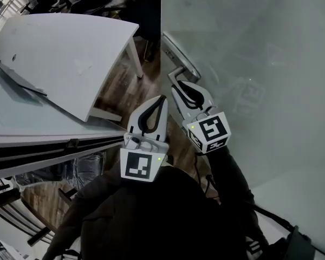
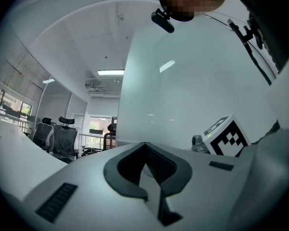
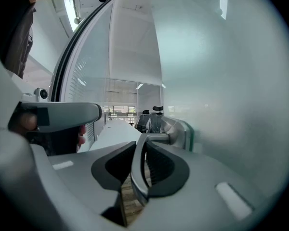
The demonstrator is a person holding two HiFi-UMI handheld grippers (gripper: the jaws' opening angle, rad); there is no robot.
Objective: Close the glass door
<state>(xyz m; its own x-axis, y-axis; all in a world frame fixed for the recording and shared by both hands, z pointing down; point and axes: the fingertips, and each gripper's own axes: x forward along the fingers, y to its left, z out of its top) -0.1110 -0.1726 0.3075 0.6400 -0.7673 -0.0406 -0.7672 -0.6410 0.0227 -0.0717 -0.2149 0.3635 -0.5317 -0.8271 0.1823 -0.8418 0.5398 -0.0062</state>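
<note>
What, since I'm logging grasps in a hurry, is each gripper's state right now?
Left gripper: shut, nothing between its fingers.
Right gripper: shut on the door handle.

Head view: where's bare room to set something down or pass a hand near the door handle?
Free: the white table top, mostly bare, left of the glass door; the wood floor strip between them. Crowded: the door handle, clamped by the right hand-held gripper, left hand-held gripper shut alongside.
</note>
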